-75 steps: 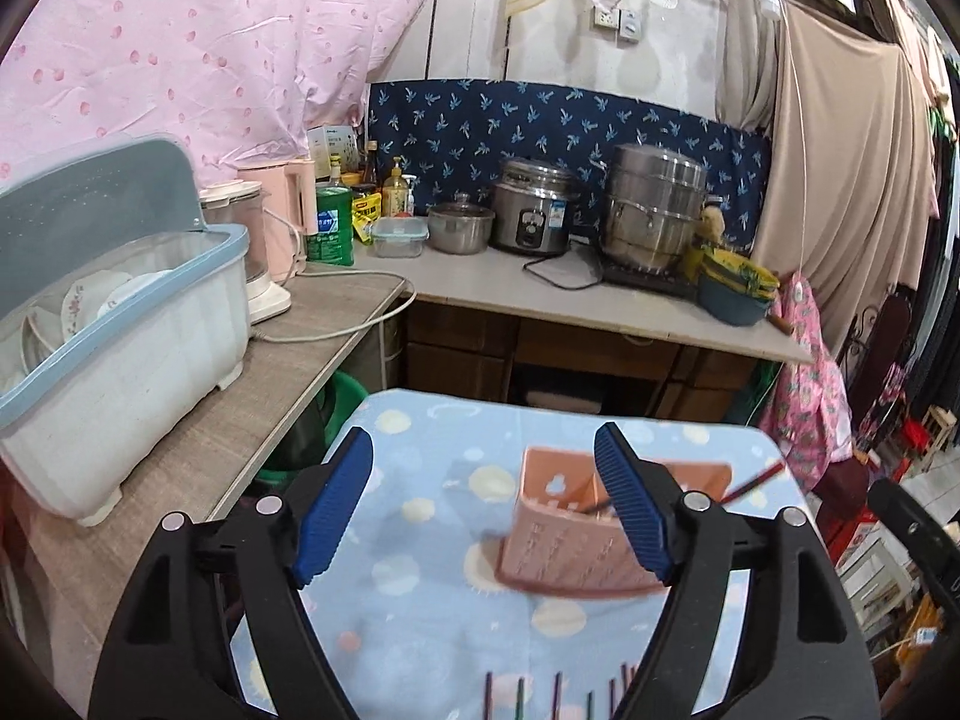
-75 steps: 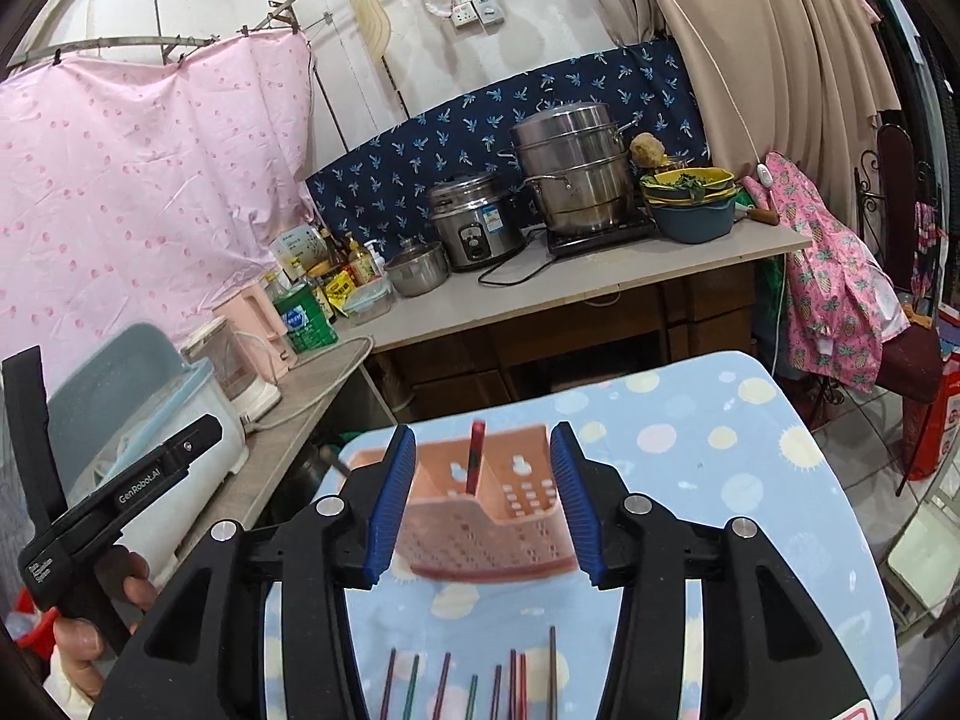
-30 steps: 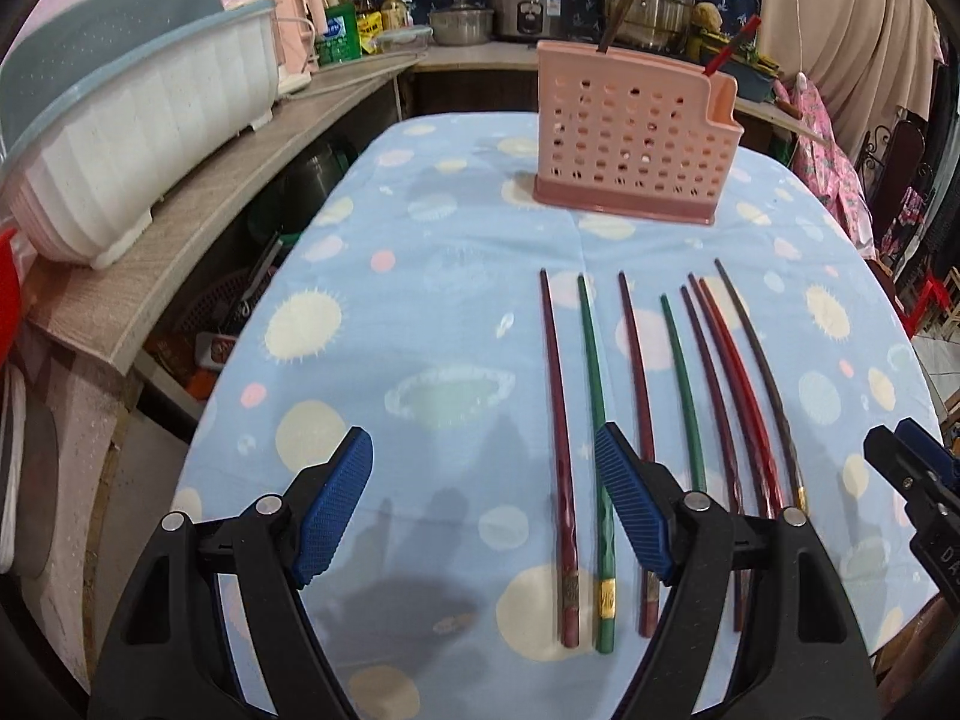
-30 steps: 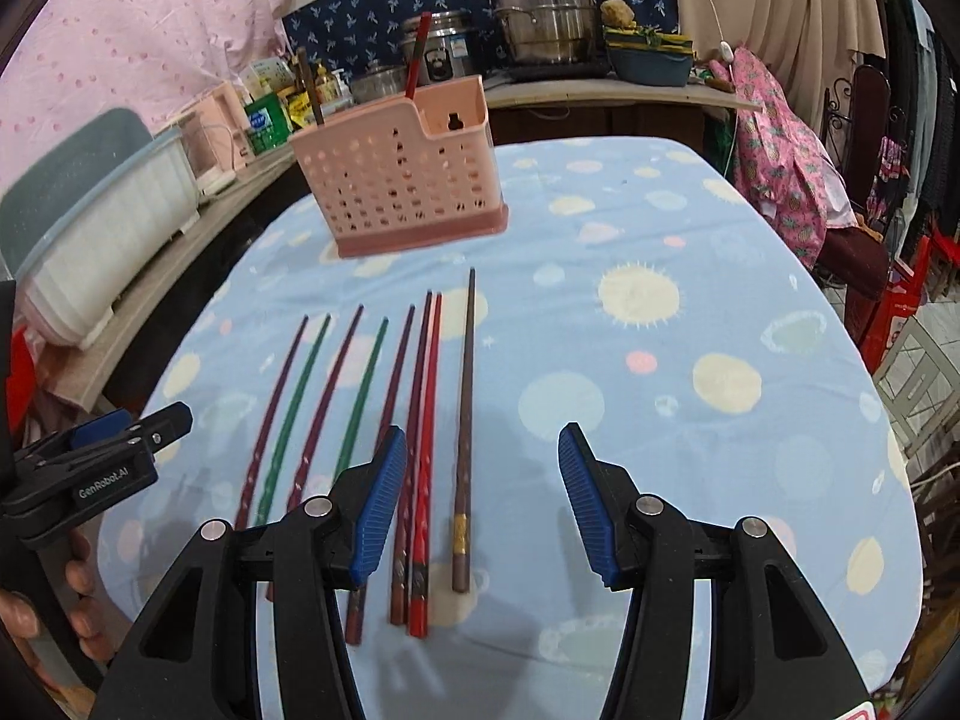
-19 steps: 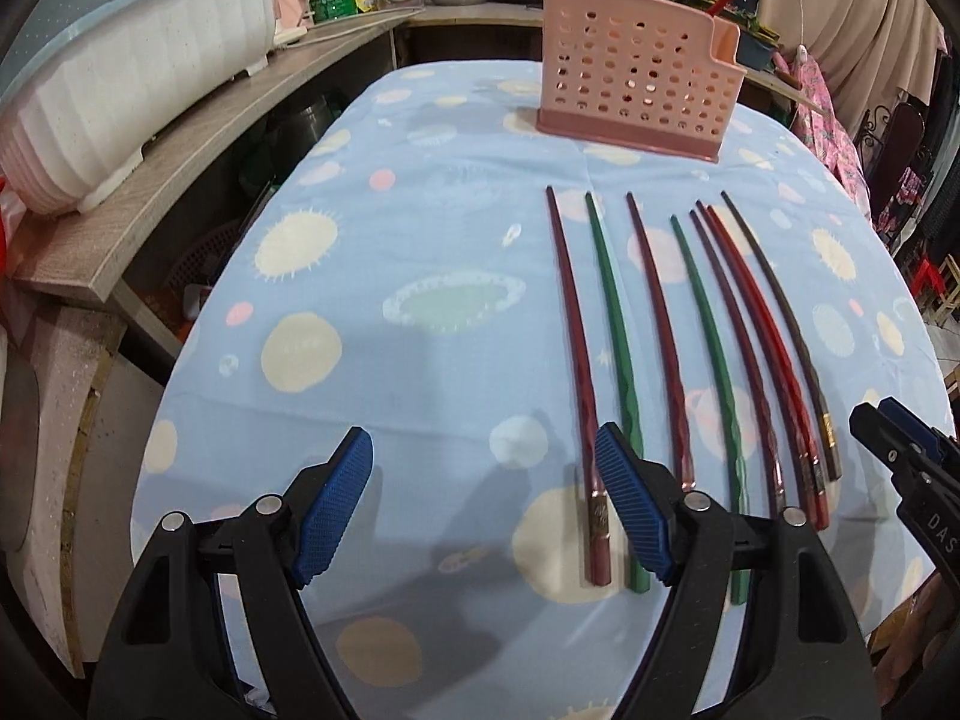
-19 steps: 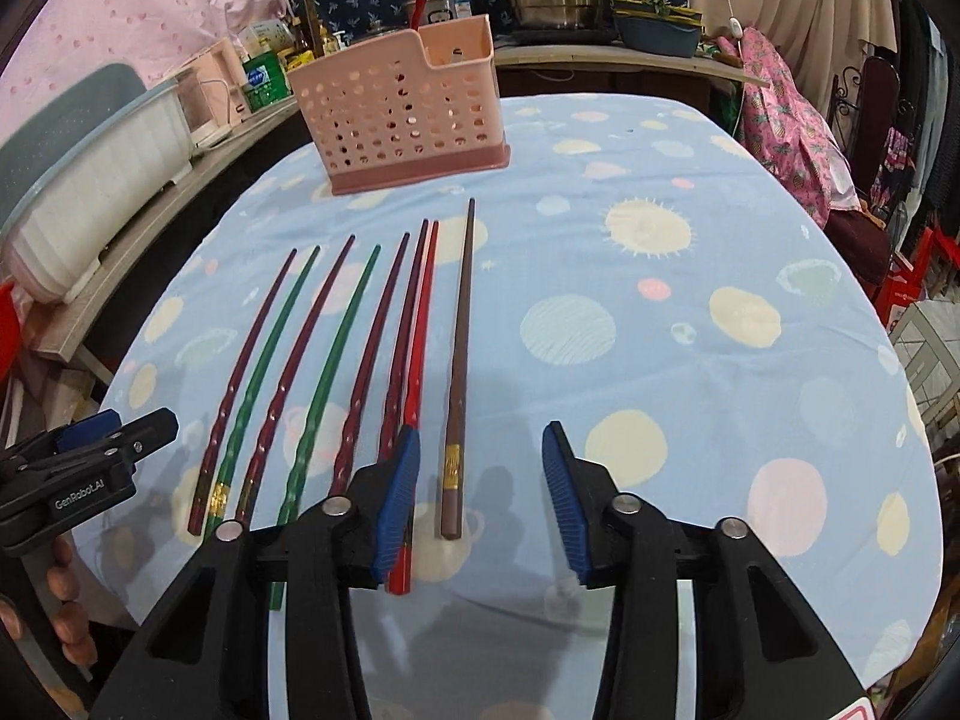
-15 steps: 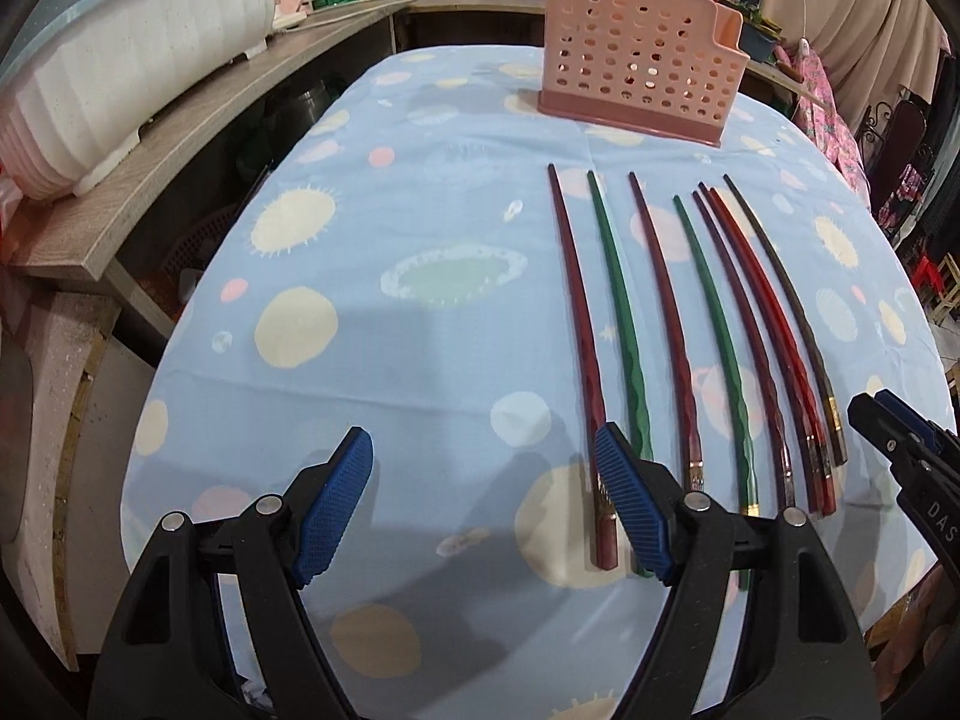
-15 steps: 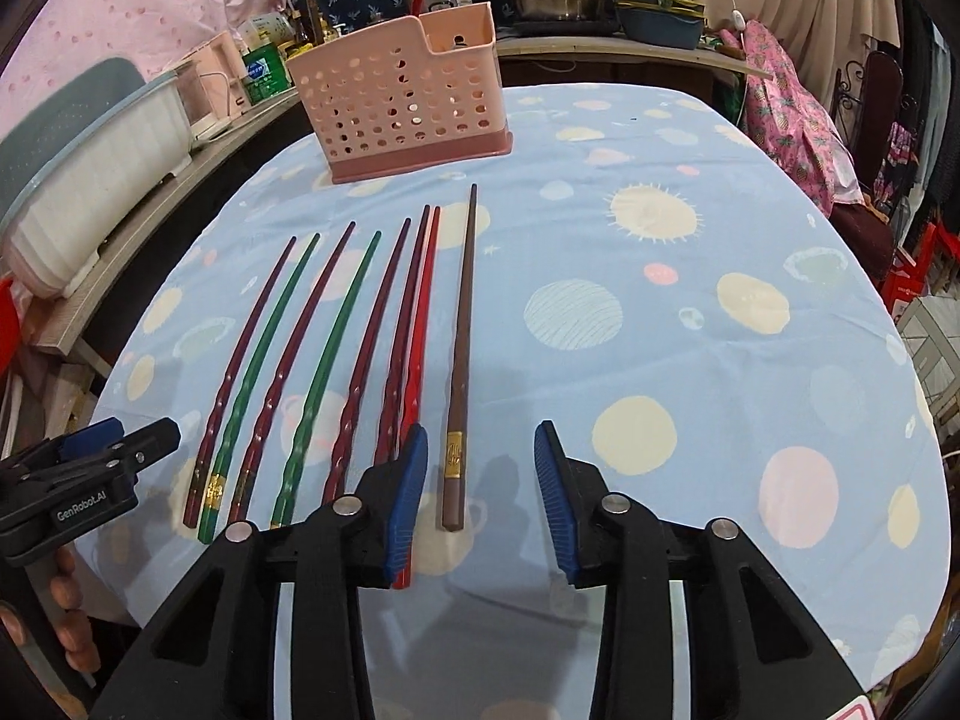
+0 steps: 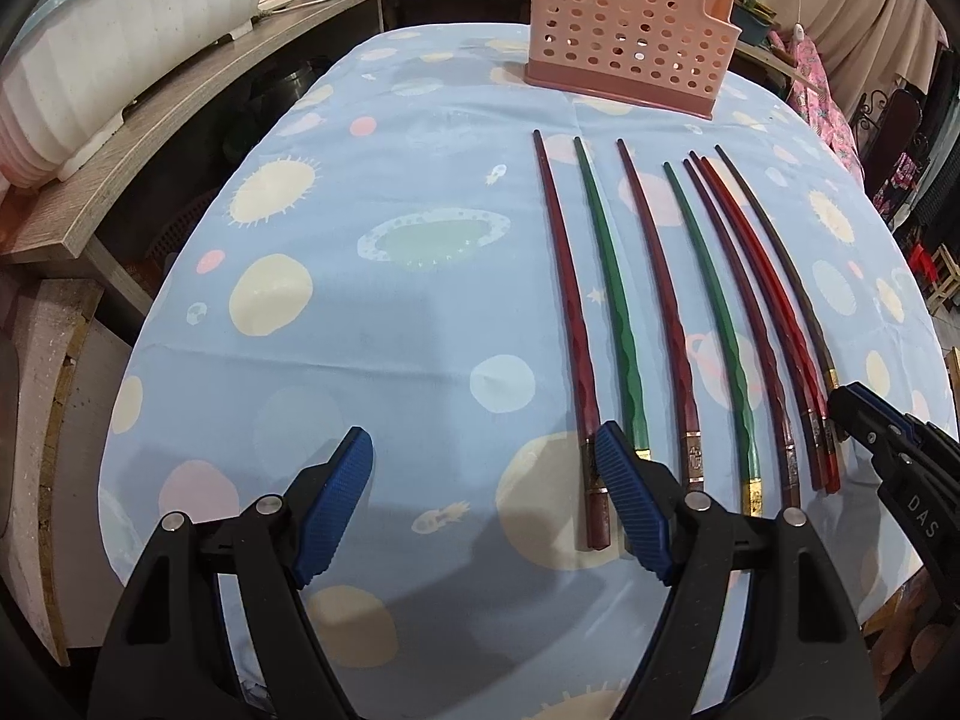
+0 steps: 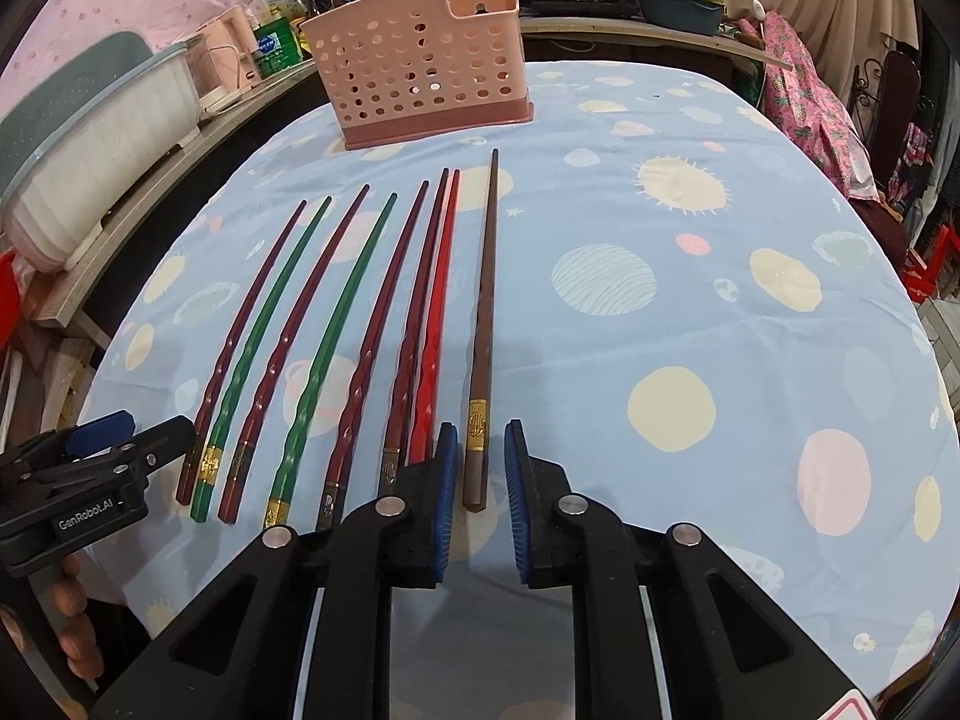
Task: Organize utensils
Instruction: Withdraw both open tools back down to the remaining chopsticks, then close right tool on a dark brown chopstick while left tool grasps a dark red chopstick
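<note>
Pink perforated plastic utensil basket (image 10: 420,54) stands upright near the far edge of the table (image 10: 690,312), which is covered with a light-blue cloth printed with suns and planets. One red stick and one dark stick stand in the basket, tips up.

Eight chopsticks lie side by side on the cloth, tips toward the basket, butt ends toward the near edge. From the left edge: dark red, green, dark red, green, dark red, dark red, bright red, then the brown chopstick (image 10: 483,324) lying slightly apart on the right side of the row. The bright red chopstick (image 10: 437,324) touches its dark red neighbour along most of its length.

Right claw (image 10: 478,492): its blue-padded fingers have just been closing around the butt end of the brown chopstick. That end sits between the pads with a thin gap visible on each side; pads not pressing on it. Its left pad sits over the butt of the bright red chopstick.

Left claw (image 9: 483,504): spread wide, nothing between the fingers, low over bare cloth near the near edge. Its right fingertip overlaps the butt ends of the leftmost dark red chopstick (image 9: 567,324) and the green one (image 9: 612,306) beside it; contact cannot be told.

White dish rack (image 10: 102,162) sits on a wooden counter beyond the table's left edge.
</note>
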The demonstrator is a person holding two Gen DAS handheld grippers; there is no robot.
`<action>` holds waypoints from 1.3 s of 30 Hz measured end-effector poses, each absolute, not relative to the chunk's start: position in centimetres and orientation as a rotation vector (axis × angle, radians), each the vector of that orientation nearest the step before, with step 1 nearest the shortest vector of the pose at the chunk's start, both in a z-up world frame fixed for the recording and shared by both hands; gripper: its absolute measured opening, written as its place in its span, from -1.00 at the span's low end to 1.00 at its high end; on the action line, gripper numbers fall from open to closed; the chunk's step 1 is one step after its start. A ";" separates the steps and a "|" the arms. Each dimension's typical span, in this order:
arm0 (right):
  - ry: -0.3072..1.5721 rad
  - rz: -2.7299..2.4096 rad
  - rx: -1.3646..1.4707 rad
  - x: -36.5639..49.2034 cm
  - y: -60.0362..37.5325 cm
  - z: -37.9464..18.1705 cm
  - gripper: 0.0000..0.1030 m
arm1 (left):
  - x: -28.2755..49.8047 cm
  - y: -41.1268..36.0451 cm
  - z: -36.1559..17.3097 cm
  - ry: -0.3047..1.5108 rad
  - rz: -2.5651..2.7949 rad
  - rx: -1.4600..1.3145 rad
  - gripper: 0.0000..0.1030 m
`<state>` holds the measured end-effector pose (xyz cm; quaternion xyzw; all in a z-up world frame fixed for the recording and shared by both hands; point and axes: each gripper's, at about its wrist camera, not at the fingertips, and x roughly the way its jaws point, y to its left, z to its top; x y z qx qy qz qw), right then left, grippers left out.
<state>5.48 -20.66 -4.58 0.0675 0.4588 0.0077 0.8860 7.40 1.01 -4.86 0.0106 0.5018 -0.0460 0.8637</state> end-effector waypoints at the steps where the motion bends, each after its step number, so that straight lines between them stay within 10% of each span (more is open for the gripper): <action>1: 0.954 0.015 0.138 5.5 -20.7 -4.6 -0.78 | 7.3 1.0 -4.9 1.050 -0.097 0.023 0.41; 22: 0.946 0.003 0.118 5.4 -20.6 -4.7 -0.86 | 6.8 0.4 -5.5 1.061 -0.118 0.034 0.37; 33: 0.951 0.010 0.123 5.5 -20.7 -4.6 -0.86 | 6.9 0.9 -4.9 1.060 -0.164 0.004 -0.84; 39: 0.941 0.015 0.134 5.3 -21.1 -3.8 -0.86 | 7.4 1.5 -4.3 1.065 -0.165 -0.028 -0.87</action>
